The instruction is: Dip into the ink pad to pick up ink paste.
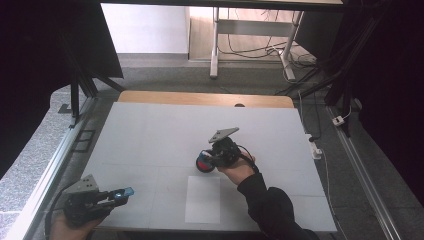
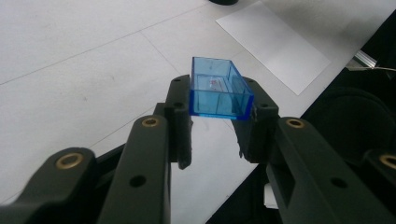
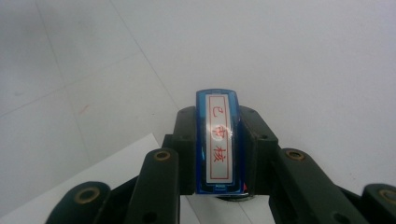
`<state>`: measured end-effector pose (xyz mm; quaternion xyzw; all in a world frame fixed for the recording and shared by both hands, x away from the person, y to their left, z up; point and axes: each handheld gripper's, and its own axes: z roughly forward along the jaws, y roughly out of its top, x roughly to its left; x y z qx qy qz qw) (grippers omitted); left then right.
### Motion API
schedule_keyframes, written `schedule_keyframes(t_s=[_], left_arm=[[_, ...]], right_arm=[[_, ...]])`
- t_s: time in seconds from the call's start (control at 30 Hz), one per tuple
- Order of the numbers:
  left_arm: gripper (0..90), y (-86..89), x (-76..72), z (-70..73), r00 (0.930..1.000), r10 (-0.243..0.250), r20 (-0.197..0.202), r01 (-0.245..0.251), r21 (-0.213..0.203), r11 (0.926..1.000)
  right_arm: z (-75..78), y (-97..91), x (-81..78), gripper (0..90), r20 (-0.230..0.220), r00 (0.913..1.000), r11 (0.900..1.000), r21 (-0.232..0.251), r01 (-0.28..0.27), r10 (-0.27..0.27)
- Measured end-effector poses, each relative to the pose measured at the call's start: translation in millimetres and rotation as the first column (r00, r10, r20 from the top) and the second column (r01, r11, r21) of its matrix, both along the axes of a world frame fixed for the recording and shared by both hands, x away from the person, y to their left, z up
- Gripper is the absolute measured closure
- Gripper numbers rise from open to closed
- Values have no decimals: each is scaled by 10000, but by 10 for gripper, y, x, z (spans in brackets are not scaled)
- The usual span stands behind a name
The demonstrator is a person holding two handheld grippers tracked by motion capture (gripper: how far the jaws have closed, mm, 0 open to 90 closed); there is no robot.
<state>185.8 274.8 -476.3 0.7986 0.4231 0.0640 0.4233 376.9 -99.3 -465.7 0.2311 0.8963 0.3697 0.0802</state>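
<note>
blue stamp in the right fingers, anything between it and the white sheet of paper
Nothing visible does. The blue stamp, clamped in the right gripper, sits just beyond the far edge of the paper, with bare table between them.

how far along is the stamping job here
Done: the blue cap is off, clamped in the left gripper at the table's near left. In hand: the right gripper holds the blue stamp over a round ink pad. Left: the white paper looks unmarked, so the print and recapping remain.
</note>
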Motion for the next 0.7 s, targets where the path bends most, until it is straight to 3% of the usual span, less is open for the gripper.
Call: schedule_keyframes(t_s=[0.2, 0.7], left_arm=[[686, -1, 0, 0, 10000, 14, -6, -14, -2, 10000], [687, -2, 1, -1, 10000, -15, -1, 15, -3, 10000]], right_arm=[[95, -41, -80, 712, 45, 10000, 9990, 433, -74, 73], [240, -84, -304, 712, 144, 9980, 9943, 866, -627, 616]])
